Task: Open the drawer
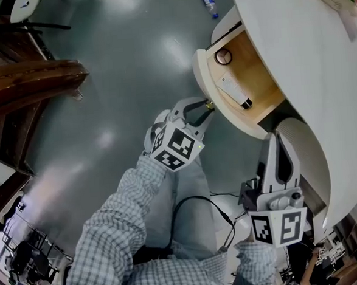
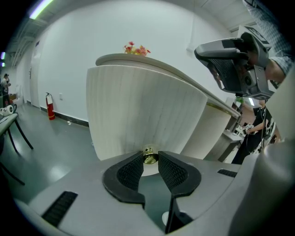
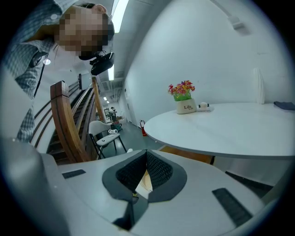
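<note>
The drawer (image 1: 250, 79) of the white curved desk stands pulled out, its wooden inside showing. Its ribbed white front (image 2: 147, 115) fills the left gripper view. The small brass knob (image 2: 148, 156) on that front sits between the pads of my left gripper (image 2: 150, 161), which press on it from both sides. From the head view, my left gripper (image 1: 204, 110) reaches the knob (image 1: 210, 105) from the lower left. My right gripper (image 1: 277, 145) hangs lower right beside the desk, apart from the drawer. Its jaws (image 3: 146, 159) are shut with nothing in them.
Inside the drawer lie a round object (image 1: 223, 56) and a white tube (image 1: 235, 92). The white tabletop (image 1: 306, 51) overhangs the drawer and carries a flower pot (image 3: 183, 99). A bottle (image 1: 208, 1) lies on the grey floor. A wooden stair rail (image 1: 28, 82) runs at the left.
</note>
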{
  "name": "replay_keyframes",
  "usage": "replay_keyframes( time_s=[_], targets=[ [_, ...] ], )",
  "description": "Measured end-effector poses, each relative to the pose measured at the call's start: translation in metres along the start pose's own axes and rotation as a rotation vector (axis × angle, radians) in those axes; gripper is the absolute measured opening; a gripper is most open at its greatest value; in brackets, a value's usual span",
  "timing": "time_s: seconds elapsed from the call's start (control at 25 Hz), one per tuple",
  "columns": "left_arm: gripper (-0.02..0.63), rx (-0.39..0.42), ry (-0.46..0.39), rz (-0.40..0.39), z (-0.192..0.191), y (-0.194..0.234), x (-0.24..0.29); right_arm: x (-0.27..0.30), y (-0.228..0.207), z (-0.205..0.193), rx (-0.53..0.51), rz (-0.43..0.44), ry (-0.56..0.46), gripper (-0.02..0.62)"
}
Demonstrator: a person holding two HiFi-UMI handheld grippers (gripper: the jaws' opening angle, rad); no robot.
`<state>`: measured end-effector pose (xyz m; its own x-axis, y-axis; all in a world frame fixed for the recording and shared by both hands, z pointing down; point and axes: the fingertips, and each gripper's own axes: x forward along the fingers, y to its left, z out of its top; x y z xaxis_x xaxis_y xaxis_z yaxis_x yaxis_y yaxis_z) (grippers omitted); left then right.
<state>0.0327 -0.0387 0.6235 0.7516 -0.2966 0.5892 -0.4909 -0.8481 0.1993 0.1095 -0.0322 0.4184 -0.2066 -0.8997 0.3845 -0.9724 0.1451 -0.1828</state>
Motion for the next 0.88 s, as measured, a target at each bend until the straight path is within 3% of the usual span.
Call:
replay_keyframes(
  time_s=[0.88],
  targets=[
    [0.104,0.001,0.025,-0.008,-0.027,-0.002,-0.028,-0.002,0.001,-0.003,0.030,-0.025,-0.002,0.009]
  ],
)
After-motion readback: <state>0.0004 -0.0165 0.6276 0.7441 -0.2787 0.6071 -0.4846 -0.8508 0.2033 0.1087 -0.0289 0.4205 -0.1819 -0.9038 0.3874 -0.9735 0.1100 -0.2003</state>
